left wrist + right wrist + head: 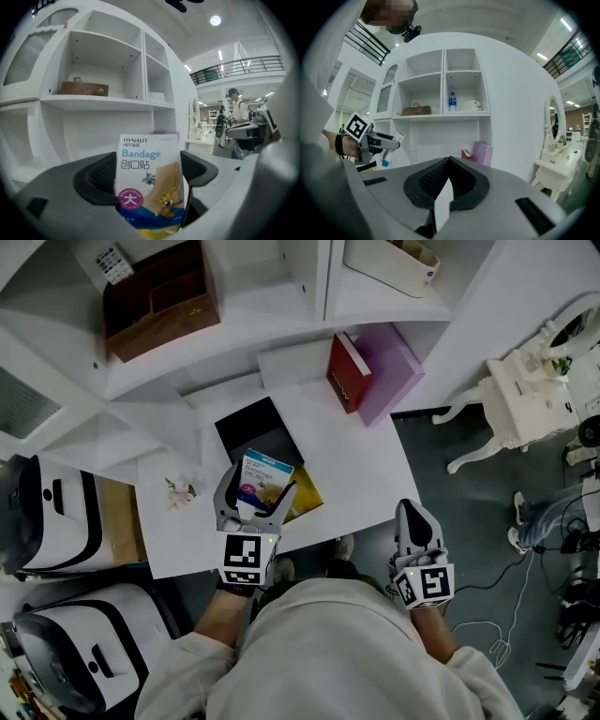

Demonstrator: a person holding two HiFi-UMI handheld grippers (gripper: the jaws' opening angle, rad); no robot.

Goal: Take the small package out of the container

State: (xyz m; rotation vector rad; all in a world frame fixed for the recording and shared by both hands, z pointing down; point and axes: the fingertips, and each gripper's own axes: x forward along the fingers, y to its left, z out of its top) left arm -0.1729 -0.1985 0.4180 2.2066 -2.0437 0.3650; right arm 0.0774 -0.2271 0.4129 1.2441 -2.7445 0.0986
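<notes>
Bandage package (pixel 150 183) gripped and raised over the desk

The left gripper (pixel 255 491) pinches the package upright by its lower part, both pads on its faces, above the near edge of the black container (pixel 246 427) on the white desk (pixel 356 460). The right gripper (pixel 413 514) hangs idle off the desk's front edge, jaws pressed together. Recommended: keep the pinch firm and the package vertical, carry it sideways clear of the container, then lower it onto bare desk
</notes>
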